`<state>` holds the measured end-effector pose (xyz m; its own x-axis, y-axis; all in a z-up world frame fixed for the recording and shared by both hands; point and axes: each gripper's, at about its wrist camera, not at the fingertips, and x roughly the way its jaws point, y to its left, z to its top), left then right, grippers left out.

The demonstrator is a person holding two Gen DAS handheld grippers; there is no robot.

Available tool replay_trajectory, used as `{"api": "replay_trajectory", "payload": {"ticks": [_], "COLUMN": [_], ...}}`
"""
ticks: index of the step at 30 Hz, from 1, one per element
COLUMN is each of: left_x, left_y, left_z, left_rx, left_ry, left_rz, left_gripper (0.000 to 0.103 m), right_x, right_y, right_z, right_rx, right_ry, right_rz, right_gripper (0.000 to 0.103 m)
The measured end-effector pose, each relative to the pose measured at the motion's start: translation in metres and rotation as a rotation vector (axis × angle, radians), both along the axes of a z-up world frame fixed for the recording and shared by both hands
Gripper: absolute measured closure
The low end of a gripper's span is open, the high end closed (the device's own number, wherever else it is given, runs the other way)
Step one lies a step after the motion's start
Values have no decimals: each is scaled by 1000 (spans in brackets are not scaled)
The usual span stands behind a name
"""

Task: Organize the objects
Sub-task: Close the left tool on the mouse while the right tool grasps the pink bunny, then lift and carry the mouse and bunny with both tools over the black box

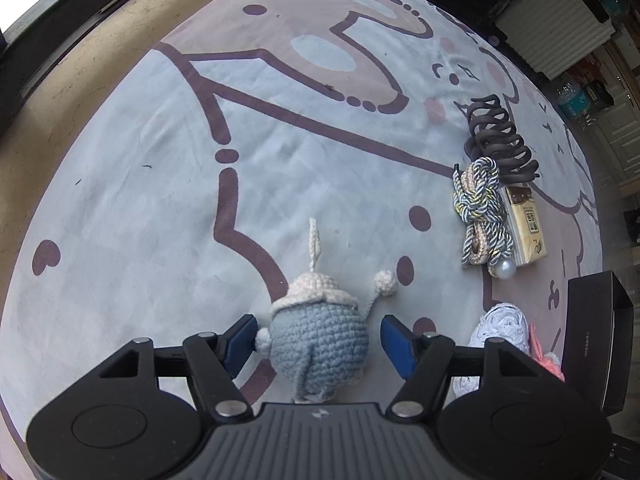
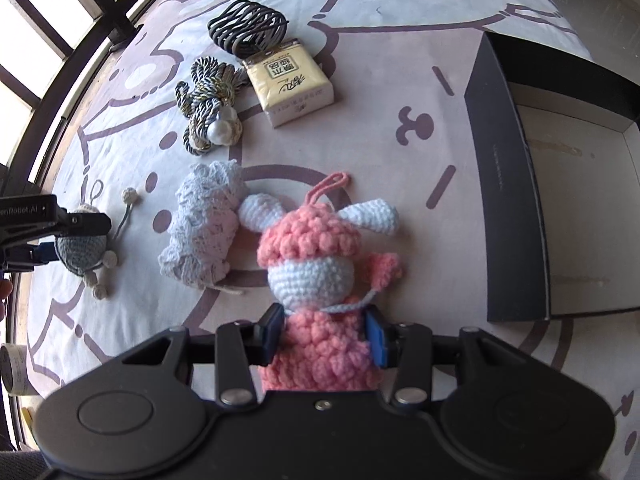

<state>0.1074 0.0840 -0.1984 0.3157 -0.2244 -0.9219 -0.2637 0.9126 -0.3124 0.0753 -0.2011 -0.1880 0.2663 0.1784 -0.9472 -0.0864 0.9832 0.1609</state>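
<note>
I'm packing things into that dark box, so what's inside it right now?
The dark box shows only a bare, pale, slightly stained floor; nothing lies on the visible part. Its near wall hides the strip behind it, and the right part runs out of frame.

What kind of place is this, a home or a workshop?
Probably a home room: a cartoon rug covers the floor, with crochet dolls, a tissue pack and a hair claw on it, beside a window.

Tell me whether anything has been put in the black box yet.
No: in the right wrist view the black box shows only its bare pale floor, while the pink crochet doll sits in the right claw outside it.
</note>
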Motion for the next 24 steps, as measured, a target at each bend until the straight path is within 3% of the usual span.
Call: {"api": "replay_trajectory", "payload": {"ticks": [7,13,24], "left_x": [2,-3,-11], "left_y": [-14,-20,-26], "left_z": [2,13,74], "left_rx": [102,137,180], "left_ry": [-16,-53,-165], "left_rz": [-98,-152,-169], "left_gripper": [46,47,47], "right_x": [8,9,12], "right_y": [-3,-7,-13], "right_z": [-8,-3,56], "right_rx": [5,17,35], "right_ry": [27,-2,-146], "right_rz": [-16,-15,-11], "right_gripper": [56,64,65]}}
